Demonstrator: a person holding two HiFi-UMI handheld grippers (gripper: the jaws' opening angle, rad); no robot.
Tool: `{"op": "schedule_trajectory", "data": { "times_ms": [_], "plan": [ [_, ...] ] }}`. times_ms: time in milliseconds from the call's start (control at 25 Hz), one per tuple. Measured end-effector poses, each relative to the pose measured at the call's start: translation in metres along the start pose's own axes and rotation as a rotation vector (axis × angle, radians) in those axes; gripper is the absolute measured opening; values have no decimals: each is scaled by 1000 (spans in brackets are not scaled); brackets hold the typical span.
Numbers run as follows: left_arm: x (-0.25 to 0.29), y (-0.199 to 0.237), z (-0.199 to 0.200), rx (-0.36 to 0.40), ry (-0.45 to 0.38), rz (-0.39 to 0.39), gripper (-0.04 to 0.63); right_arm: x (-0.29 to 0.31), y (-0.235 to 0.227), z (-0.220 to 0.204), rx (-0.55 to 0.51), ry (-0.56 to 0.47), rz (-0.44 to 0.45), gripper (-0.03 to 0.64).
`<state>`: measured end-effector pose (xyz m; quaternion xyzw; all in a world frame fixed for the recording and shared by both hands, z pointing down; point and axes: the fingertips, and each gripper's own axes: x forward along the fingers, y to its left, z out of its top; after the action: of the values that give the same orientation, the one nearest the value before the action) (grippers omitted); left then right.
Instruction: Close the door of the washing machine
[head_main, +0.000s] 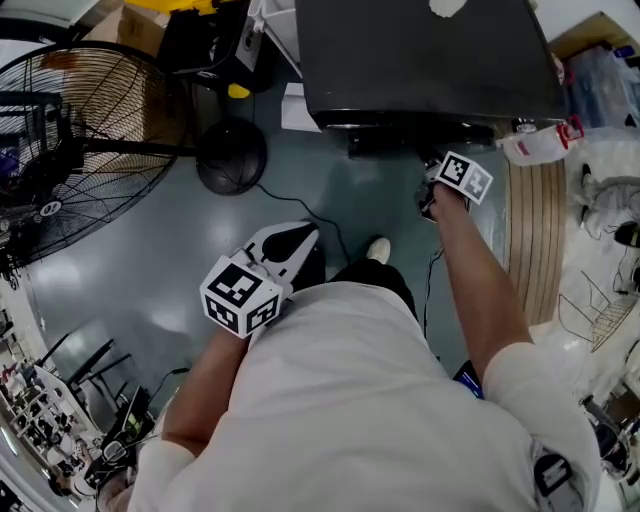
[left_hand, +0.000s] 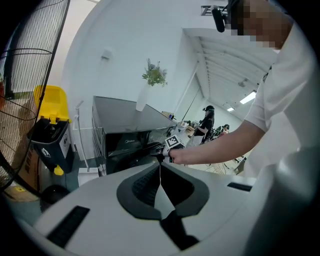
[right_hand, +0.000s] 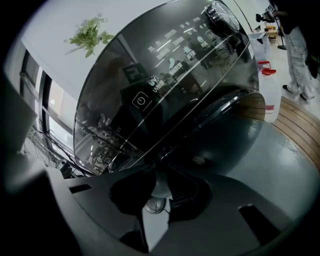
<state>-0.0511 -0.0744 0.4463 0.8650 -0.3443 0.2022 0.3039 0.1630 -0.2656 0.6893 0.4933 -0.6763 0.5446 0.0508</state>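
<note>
Right tongs (right_hand: 161, 171), slightly parted, lie just before the washing machine door (right_hand: 225, 135).

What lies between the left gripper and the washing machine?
In the head view, grey floor lies between the left gripper and the washing machine; a black cable crosses it, and the person's white shoe stands beside it.

Fig. Clearances. Bare floor (head_main: 170, 270) lies open ahead of the left gripper (head_main: 300, 240) and between both tongs. The washing machine (head_main: 430, 60) blocks the way directly ahead of the right gripper (head_main: 430, 205). A spray bottle (head_main: 540, 145) and slatted boards (head_main: 535, 240) bound its right. A fan (head_main: 80, 140) stands left of the left gripper.
</note>
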Motion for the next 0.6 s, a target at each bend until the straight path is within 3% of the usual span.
{"op": "schedule_trajectory", "data": {
  "times_ms": [600],
  "plan": [
    [1, -6, 0, 12, 7, -21, 18, 0, 2, 0, -31, 14, -7, 84]
  ]
}}
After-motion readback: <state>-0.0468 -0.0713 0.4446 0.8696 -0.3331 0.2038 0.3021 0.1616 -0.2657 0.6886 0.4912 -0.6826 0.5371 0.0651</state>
